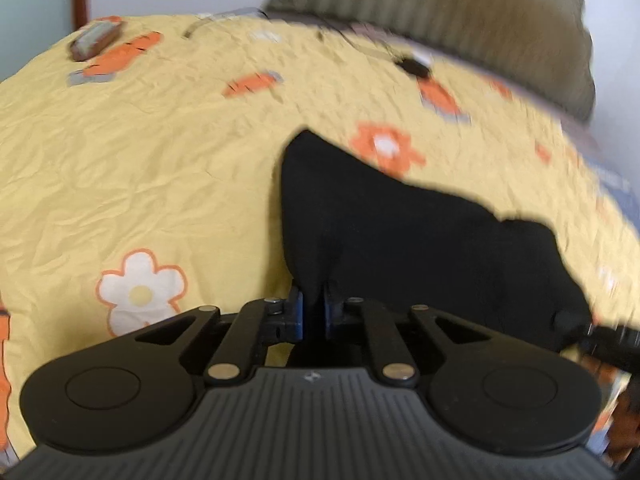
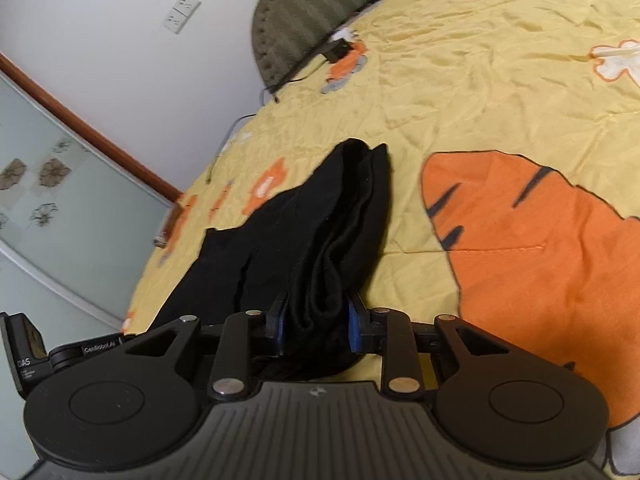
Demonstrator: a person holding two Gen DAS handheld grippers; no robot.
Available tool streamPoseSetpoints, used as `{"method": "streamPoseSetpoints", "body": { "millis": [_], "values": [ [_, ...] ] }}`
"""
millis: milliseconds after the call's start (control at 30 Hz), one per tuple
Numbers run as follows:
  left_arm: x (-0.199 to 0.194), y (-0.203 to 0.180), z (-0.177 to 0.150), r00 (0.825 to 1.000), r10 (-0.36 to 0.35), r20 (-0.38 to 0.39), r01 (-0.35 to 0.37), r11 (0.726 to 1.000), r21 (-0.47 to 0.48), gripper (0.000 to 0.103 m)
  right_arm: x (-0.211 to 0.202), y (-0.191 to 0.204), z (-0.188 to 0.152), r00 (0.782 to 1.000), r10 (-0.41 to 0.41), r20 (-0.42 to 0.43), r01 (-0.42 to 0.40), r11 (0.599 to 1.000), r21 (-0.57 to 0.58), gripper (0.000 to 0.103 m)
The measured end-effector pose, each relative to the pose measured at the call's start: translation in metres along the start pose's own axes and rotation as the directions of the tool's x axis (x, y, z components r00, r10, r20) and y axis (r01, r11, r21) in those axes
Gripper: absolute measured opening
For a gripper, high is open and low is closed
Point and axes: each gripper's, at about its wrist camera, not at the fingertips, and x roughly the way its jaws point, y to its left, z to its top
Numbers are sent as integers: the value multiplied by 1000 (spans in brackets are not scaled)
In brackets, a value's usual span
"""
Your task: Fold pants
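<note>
My left gripper (image 1: pixel 313 312), a black two-finger tool with blue pads, tilts steeply downward, its jaws nearly together and pinching a thin edge of the black fabric pants (image 1: pixel 400 232). My right gripper (image 2: pixel 316 326), the same black build with blue pads, points down at a shallower angle, its jaws set wider and clamped around a thick bunched fold of that cloth.

Headboard (image 1: pixel 460 20) blurred, small objects (image 1: pixel 94 42) (far bedspread (image 1: pixel 160 152) edge) unidentifiable
</note>
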Motion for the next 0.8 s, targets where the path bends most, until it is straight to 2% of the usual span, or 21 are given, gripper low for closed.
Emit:
{"method": "streamPoseSetpoints", "body": {
  "millis": [33,100,133,167,200,267,300,333,400,433,467,500,533,600,633,667,733,767,800],
  "values": [
    [2,-1,-2,1000,9,-6,-9,1000,2,15,2,-3,0,1000,-14,-4,14,1000,11,32],
    [0,-9,-5,999,30,17,-31,998,58,23,1,-1,-1,999,-40,-6,40,999,-21,49],
    [-4,-13,-6,998,52,35,-55,994,90,25,-1,4,-1,998,-68,-1,68,997,-46,52],
    [-9,-16,-6,994,90,60,-96,989,112,40,-7,10,-1,994,-106,15,107,991,-77,54],
    [-15,-18,-6,987,133,96,-144,982,121,60,-15,17,-3,986,-156,53,161,981,-104,54],
    [-28,-20,-5,971,169,170,-192,973,126,77,-32,42,-8,943,-267,197,307,928,-212,56],
    [-33,-22,-3,970,157,184,-183,974,132,78,-37,57,-12,925,-279,260,348,894,-280,56],
    [-35,-24,0,973,138,184,-165,977,138,78,-37,70,-16,928,-247,279,336,878,-340,56],
    [-36,-33,2,980,90,176,-117,982,151,78,-27,84,-18,973,-108,204,180,907,-381,55],
    [-33,-38,2,985,60,161,-87,982,165,78,-17,85,-17,988,-51,149,104,922,-372,54],
    [-29,-43,0,991,30,131,-54,981,185,80,-4,85,-17,994,-44,101,77,934,-350,54],
    [-21,-48,-2,995,20,100,-40,978,204,80,9,82,-18,993,-90,76,110,936,-336,53],
    [-11,-52,-8,997,38,73,-54,973,226,80,20,77,-19,987,-147,64,160,927,-340,53],
    [6,-57,-18,993,111,40,-118,956,267,78,27,69,-24,984,-168,67,181,913,-365,53],
    [7,-57,-21,992,122,45,-129,954,269,78,23,74,-25,982,-175,75,191,911,-366,53],
    [3,-55,-22,991,115,62,-127,957,259,76,17,82,-27,977,-190,95,212,907,-364,54],
    [-7,-56,-22,988,120,98,-141,958,251,78,-1,108,-36,959,-213,187,272,877,-395,54],
    [-13,-57,-21,984,130,122,-157,957,245,84,-11,120,-44,943,-224,245,310,859,-409,57],
    [-19,-58,-21,980,133,147,-166,957,237,93,-19,131,-54,924,-238,300,350,843,-409,65]
  ]
}}
